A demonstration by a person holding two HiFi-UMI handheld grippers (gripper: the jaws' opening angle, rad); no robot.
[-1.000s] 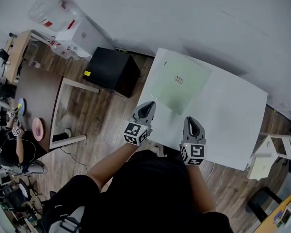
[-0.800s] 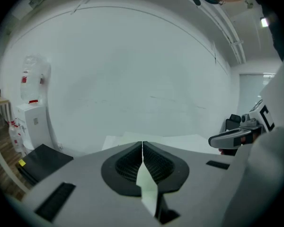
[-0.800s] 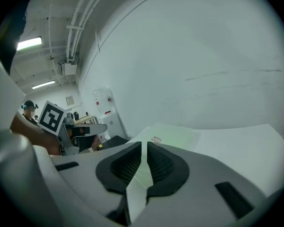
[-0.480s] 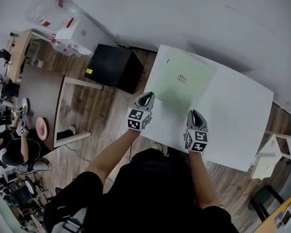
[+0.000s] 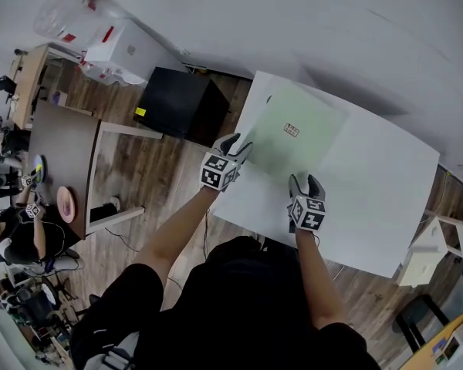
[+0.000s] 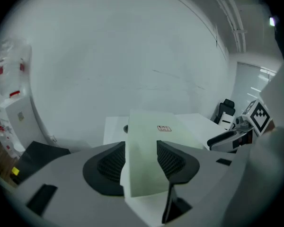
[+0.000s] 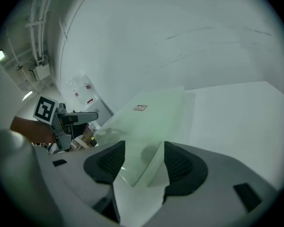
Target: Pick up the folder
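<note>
One room takes up the head view: a white wall at the top, a wood-plank floor point(image 5: 162, 176) below it, a black box-shaped cabinet point(image 5: 181, 102) beside the work area and a brown wooden desk point(image 5: 58, 156) further left, well apart from the work.

The white rectangular tabletop point(image 5: 378, 199) looks smooth, glossy and bare apart from a single item, so I expect little friction from it.

The pale green plastic folder point(image 5: 293, 141) lies flat on the far left part of that tabletop, turned diagonally, with a small printed label point(image 5: 291, 130) near its middle. One corner sits close to the tabletop's left edge. It looks thin, light and floppy. It should weigh almost nothing, but it will probably sag if lifted from one point and slide if pushed. The near edge and its two corners seem the best hold, one tool at each.

The left tool point(image 5: 238, 145) hangs at the left corner, its jaws opening; the folder's near end shows in the gap, with neither pad pressing on it. The right tool point(image 5: 305, 182) hangs at the near corner, jaws likewise opening around that corner and not yet gripping it.
</note>
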